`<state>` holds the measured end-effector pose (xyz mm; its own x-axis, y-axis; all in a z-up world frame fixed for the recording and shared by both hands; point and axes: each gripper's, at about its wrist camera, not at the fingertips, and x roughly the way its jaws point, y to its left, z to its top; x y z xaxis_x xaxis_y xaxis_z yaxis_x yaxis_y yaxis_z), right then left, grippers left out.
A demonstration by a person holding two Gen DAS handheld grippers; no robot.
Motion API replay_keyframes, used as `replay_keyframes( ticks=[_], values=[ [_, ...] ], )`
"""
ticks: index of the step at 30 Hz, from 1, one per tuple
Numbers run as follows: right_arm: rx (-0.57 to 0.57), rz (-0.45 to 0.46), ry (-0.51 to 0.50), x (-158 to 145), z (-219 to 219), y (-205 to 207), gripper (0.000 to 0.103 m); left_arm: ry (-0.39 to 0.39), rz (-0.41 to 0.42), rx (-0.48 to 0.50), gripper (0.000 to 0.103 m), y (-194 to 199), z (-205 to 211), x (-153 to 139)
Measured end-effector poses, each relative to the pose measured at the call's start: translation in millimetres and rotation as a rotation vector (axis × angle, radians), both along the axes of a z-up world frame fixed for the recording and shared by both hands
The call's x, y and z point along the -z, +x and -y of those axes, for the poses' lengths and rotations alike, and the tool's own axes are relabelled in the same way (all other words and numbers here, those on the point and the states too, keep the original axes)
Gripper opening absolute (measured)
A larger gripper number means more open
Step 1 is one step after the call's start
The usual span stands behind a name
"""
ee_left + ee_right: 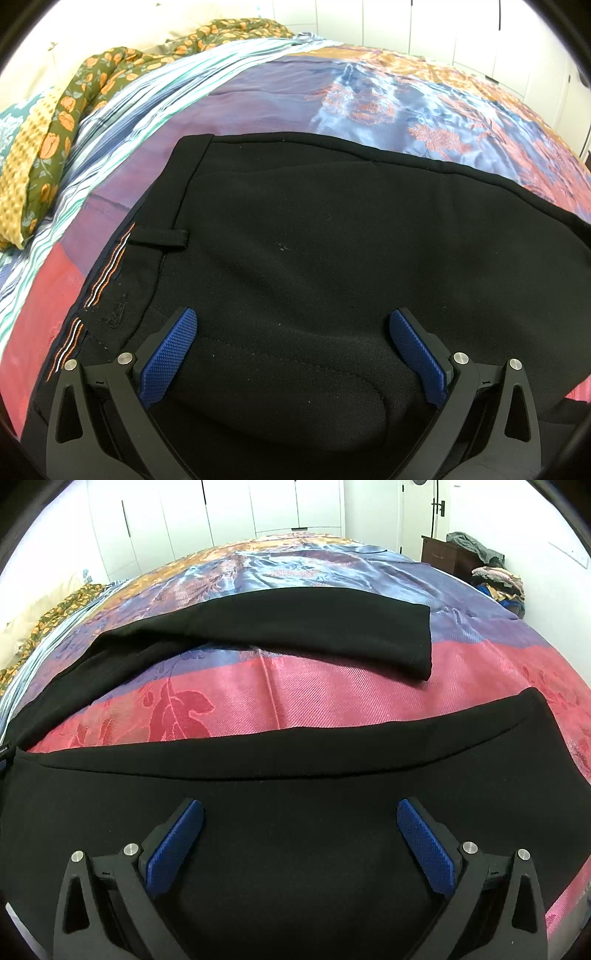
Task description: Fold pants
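Black pants [332,240] lie flat on a bed. The left wrist view shows their waistband with a belt loop [159,238] at the left. My left gripper [293,325] is open just above the upper part of the pants and holds nothing. The right wrist view shows the two legs spread apart: the near leg [295,775] under my right gripper [300,814], the far leg [314,627] lying across the bed beyond. My right gripper is open and empty over the near leg.
The bedspread [295,701] is shiny, pink, purple, blue and orange. A floral quilt [74,110] and a striped sheet [155,92] are bunched at the left. White wardrobes [221,509] stand behind. A dark cabinet with piled clothes [480,568] stands at the far right.
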<state>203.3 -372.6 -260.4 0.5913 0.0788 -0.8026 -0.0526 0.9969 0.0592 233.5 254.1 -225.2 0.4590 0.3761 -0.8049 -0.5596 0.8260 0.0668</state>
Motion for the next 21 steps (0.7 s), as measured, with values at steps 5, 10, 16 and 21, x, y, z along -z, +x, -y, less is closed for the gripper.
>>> replay_keyframes(
  ticks=[5,10,16,21],
  values=[
    [-0.002,0.005,0.0,-0.5,0.8,-1.8,0.103,0.0,0.0,0.0,0.103,-0.1,-0.3,-0.1],
    [-0.004,0.008,0.0,-0.2,1.0,-2.3,0.103,0.0,0.0,0.0,0.103,-0.1,-0.2,-0.1],
    [-0.003,0.008,0.0,-0.3,1.0,-2.6,0.103,0.0,0.0,0.0,0.103,-0.1,-0.2,-0.1],
    [-0.003,0.01,-0.001,-0.2,1.2,-2.6,0.103,0.0,0.0,0.0,0.103,0.0,0.0,-0.1]
  ],
)
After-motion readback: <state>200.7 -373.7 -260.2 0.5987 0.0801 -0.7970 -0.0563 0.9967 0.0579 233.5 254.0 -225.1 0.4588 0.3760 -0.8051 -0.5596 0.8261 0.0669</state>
